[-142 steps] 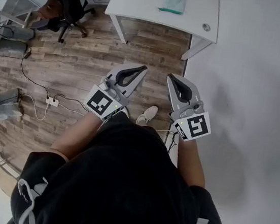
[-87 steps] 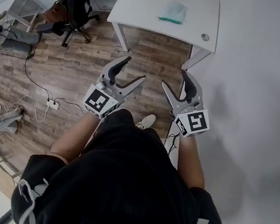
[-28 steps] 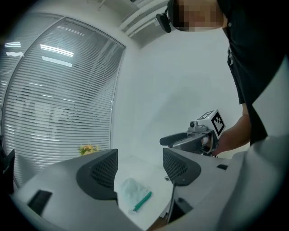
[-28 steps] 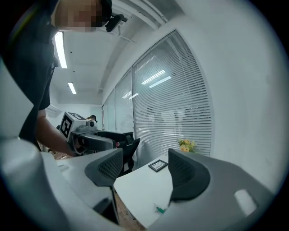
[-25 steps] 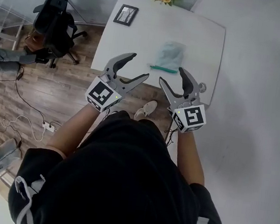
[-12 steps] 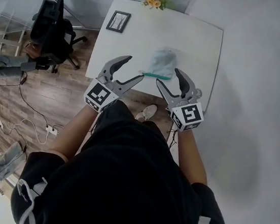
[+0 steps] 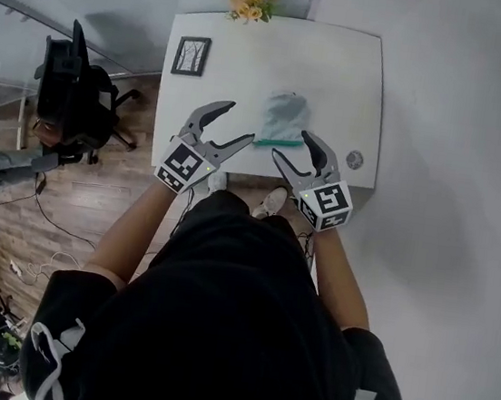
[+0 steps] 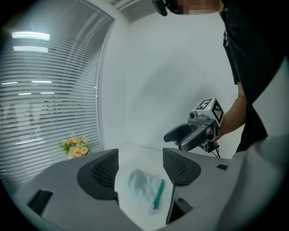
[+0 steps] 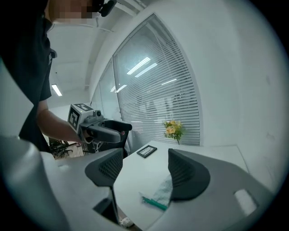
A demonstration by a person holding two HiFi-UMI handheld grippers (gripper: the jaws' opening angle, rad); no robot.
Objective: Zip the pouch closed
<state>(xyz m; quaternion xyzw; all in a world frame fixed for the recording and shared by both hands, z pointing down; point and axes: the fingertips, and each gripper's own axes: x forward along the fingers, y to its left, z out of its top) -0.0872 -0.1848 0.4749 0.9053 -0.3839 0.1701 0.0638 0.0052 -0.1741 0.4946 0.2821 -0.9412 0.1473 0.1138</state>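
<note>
Jaws apart and empty, the left gripper (image 7: 238,122) and right gripper (image 7: 290,145) hover over the white table's (image 7: 340,78) near edge. The pale pouch (image 7: 284,115), green zipper (image 7: 281,141) nearest them, lies flat just beyond.

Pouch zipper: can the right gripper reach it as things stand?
Probably yes. The right gripper hangs open at the near edge of the table, with the green zipper of the pouch just ahead of its jaws. Bare tabletop lies between them; the left gripper is off to the side.
</note>
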